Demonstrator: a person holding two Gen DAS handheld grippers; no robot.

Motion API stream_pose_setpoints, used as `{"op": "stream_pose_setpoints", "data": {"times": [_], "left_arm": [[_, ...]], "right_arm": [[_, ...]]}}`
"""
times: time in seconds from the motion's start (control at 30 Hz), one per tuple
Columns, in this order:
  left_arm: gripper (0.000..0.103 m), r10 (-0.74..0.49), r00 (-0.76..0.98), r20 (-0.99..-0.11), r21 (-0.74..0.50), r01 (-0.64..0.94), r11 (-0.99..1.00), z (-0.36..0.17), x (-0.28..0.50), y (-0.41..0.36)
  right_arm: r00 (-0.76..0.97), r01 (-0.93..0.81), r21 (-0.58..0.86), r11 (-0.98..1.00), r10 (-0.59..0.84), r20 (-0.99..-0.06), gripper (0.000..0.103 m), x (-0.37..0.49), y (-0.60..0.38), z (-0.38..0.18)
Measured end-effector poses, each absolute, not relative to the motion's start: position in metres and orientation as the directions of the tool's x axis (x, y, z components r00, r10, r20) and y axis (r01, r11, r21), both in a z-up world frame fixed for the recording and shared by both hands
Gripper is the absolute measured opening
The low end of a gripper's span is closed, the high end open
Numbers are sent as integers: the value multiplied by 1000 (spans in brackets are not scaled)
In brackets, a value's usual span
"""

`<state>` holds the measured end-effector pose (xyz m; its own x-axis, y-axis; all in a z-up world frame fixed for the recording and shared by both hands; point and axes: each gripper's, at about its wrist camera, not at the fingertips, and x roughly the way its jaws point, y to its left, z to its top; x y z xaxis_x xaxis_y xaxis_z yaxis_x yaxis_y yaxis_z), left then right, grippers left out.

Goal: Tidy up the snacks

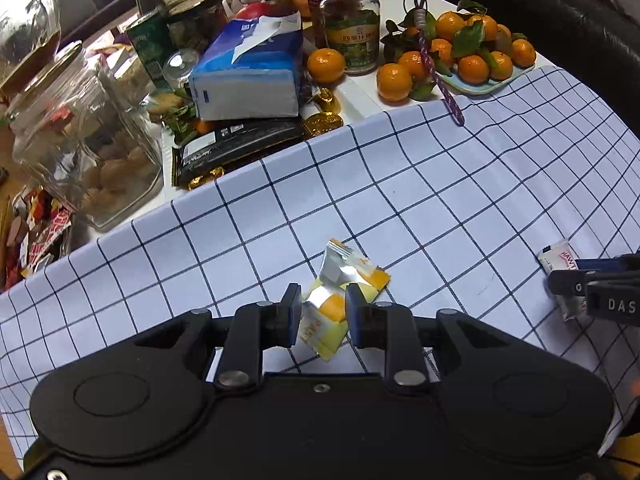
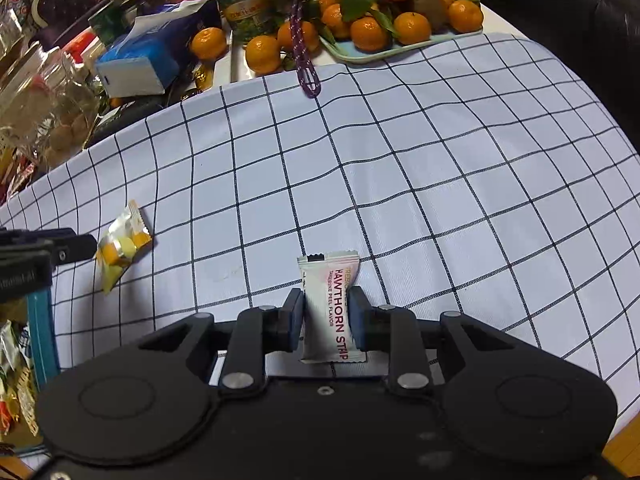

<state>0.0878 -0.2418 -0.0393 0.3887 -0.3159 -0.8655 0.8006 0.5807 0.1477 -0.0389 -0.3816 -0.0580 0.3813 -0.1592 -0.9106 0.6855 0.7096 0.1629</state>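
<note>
Task looks early: three loose snack packets are on the checked cloth [image 2: 440,184], none visibly put away yet, as far as the views show. Two yellow-and-silver packets lie touching near the cloth's near edge, left of its middle: the front yellow packet [image 1: 326,326] sits between the left gripper [image 1: 323,312] pads, the back yellow packet [image 1: 352,266] just beyond the tips, overlapping it. Left jaws are apart w/ the packet in the gap; pads look just beside its edges, not squeezing, so no grip yet by my read. The white hawthorn strip [image 2: 329,308] lies lengthwise between the right gripper [image 2: 325,316] pads, also near the cloth's near edge, further right; its far end sticks out past the tips. Right jaws are apart too, a narrow gap each side of the strip, not clamped. Both tools seem set to close on a packet each. Where they go isn't clear: clutter off the cloth's far-left corner incl. a glass jar [image 1: 80,136], tissue pack [image 1: 250,76] and a tray of tangerines [image 2: 396,46] at the far edge; a teal bin edge [image 2: 40,332] w/ wrappers shows at the near-left and could be the spot.
</note>
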Motion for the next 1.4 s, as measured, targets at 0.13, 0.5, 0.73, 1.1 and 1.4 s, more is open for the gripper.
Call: {"op": "stream_pose_setpoints", "data": {"times": [0.13,0.5,0.73,1.1,1.4], "left_arm": [[35,-296,377,-878,147,800,582,-46,90,-247],[50,-263,364,-894,173,820,545,-67,87,-257],[55,-231,406,-884,231,809,540,-75,87,-263],[60,-226,338,-914,108,737,667,-76,115,-266],[62,-199,291,-936,51,671,740,-78,127,-269]], "right_arm": [[380,699,180,693,-147,-913,27,-39,-384,-58],[376,712,195,675,-131,-917,27,-39,-386,-57],[375,724,209,657,-121,-919,27,-40,-388,-57],[370,726,197,658,-133,-920,28,-38,-387,-57],[362,718,173,674,-149,-920,28,-34,-384,-57]]}}
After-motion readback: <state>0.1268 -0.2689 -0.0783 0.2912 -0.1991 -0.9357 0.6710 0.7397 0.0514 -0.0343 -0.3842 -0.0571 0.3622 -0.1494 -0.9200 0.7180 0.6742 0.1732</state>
